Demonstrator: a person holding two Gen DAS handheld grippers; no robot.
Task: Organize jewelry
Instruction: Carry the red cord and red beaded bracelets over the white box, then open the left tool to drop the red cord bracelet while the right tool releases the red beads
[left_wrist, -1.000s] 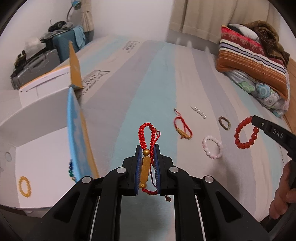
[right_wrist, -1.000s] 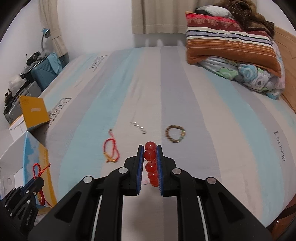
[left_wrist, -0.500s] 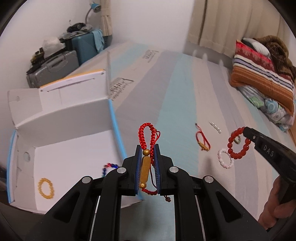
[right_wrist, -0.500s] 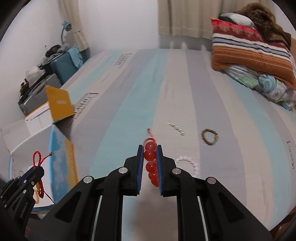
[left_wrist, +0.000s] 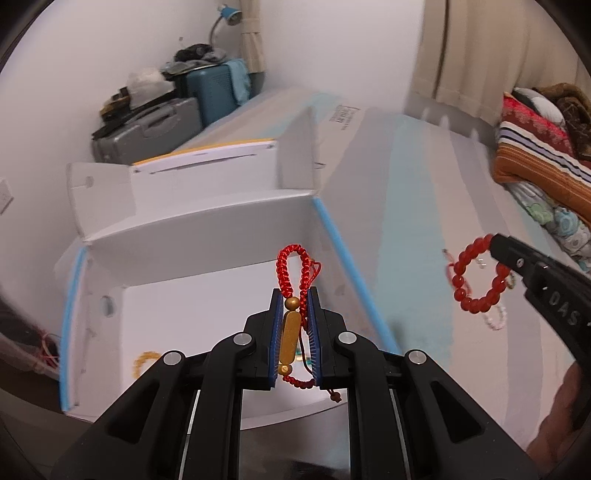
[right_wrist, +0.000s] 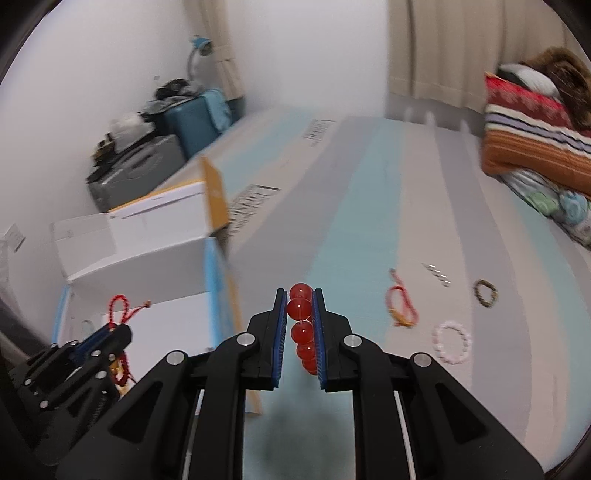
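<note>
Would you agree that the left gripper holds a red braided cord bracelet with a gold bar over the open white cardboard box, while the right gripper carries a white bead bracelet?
Not quite. The right gripper is shut on a red round-bead bracelet, as the right wrist view shows; the white bead bracelet lies on the striped bed cover. The rest holds: the left gripper holds the red braided cord bracelet over the open white cardboard box.

We see a bed (right_wrist: 369, 206) covered in a sheet striped pale blue, grey and off-white, with printed labels near its far edge. On it lie a red cord bracelet (right_wrist: 400, 306), a short row of pearl beads (right_wrist: 437, 275), a dark beaded bracelet (right_wrist: 485, 293) and a pale pink bead bracelet (right_wrist: 452, 342), all apart from each other. An open white box (left_wrist: 207, 229) sits at its left edge, and folded striped bedding (right_wrist: 532, 147) is stacked at the far right
</note>
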